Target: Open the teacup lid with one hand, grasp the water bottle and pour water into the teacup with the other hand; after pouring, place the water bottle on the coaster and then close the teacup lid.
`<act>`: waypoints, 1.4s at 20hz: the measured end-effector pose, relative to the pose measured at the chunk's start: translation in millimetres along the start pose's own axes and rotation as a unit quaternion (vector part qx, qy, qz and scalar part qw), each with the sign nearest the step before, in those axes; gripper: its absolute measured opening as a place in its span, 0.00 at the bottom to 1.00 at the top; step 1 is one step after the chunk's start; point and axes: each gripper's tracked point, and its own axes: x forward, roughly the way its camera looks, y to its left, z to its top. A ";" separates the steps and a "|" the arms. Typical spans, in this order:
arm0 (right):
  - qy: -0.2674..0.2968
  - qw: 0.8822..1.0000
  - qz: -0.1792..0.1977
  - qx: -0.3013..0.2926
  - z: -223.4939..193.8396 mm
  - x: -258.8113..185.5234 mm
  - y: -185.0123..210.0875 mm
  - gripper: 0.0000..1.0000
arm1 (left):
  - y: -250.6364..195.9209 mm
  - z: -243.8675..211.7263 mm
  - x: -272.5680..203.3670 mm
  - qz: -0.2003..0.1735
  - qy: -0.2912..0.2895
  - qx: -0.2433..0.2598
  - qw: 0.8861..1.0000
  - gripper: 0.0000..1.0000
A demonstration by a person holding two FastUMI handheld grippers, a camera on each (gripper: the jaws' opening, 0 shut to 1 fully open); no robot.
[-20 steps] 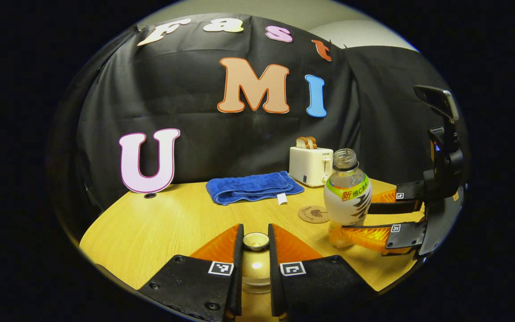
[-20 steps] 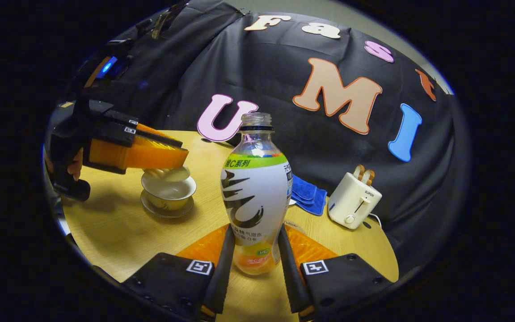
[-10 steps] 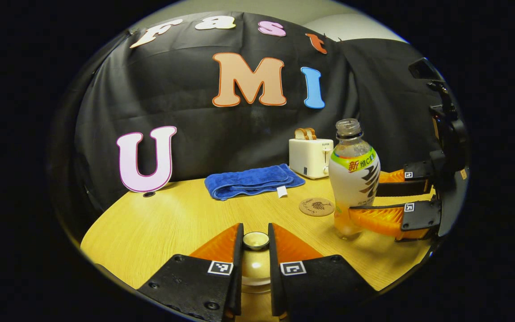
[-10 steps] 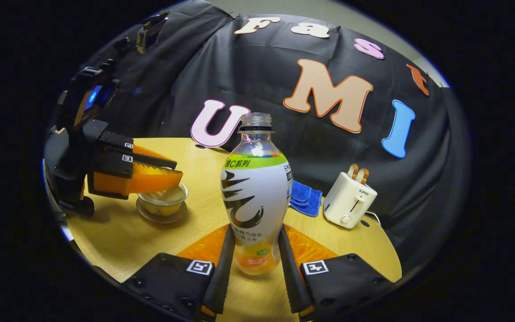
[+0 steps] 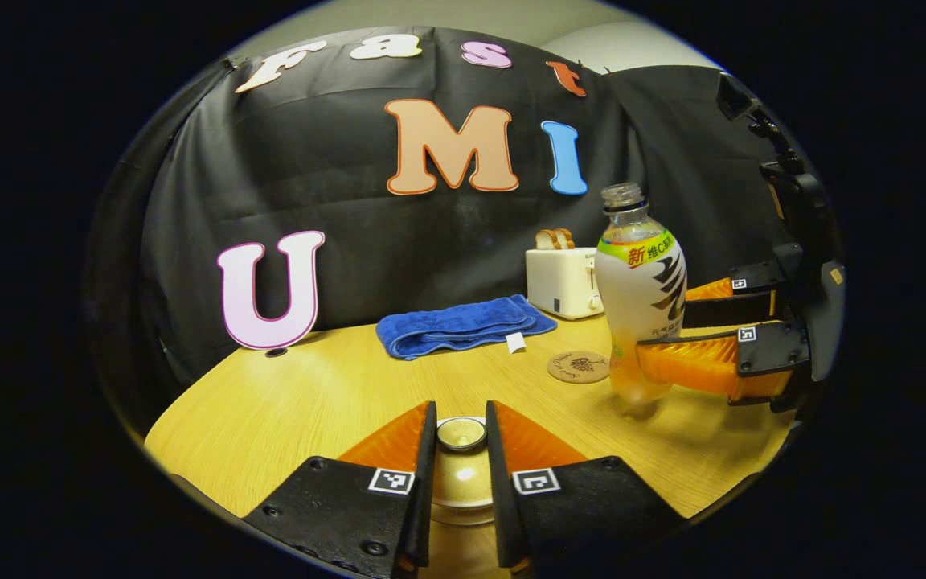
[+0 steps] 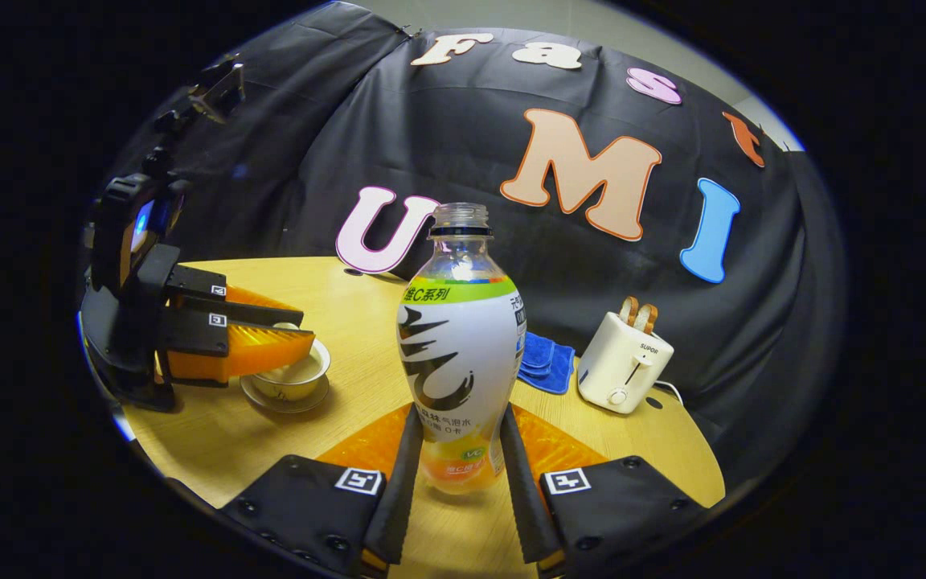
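Wooden counter [image 5: 310,402], black cloth wall behind. Far side: blue towel [image 5: 463,324], white toaster [image 5: 561,281] with bread in its slots, round coaster [image 5: 578,367] lying bare on the counter between towel and bottle.

Left claw [image 5: 460,438]: narrow, both fingers pressed on the knob of the teacup lid [image 5: 461,462]. In the right gripper view the left claw [image 6: 302,342] sits over the teacup [image 6: 294,384], which stands on its saucer [image 6: 282,402] near the counter's left edge. Lid is at the cup rim; can't tell whether it's seated or slightly raised.

Right claw [image 6: 456,450]: narrow, fingers clamped on both sides of the lower body of the water bottle [image 6: 457,354]. Bottle upright, uncapped, orange liquid in the bottom part. In the left gripper view the water bottle [image 5: 641,297] hangs just above the counter, shadow beneath it, just right of the coaster, with the right claw [image 5: 656,342] reaching in from the right. Bottle and teacup well apart.
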 end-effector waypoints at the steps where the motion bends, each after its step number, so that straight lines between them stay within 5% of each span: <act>1: 0.000 1.000 0.000 0.003 1.0 0.6 -1.6 0.58 | -3.2 1.1 0.2 -0.004 -0.004 -0.002 1.000 0.32; 3: -0.002 1.000 -0.003 0.008 2.7 4.7 -3.9 0.58 | -10.0 5.8 -2.7 -0.012 -0.013 0.003 1.000 0.46; 7: -0.008 0.999 -0.014 0.030 7.4 17.6 -16.4 0.58 | -5.6 22.4 -11.9 0.006 -0.042 0.029 0.999 1.00; 17: -0.011 0.995 -0.020 0.102 4.7 62.4 -48.2 0.63 | 6.3 50.6 -44.3 0.044 -0.110 -0.016 0.993 0.96; 28: 0.009 0.987 -0.048 0.152 -23.7 101.9 -71.1 0.60 | 26.8 54.1 -53.2 0.070 -0.122 -0.029 0.990 0.96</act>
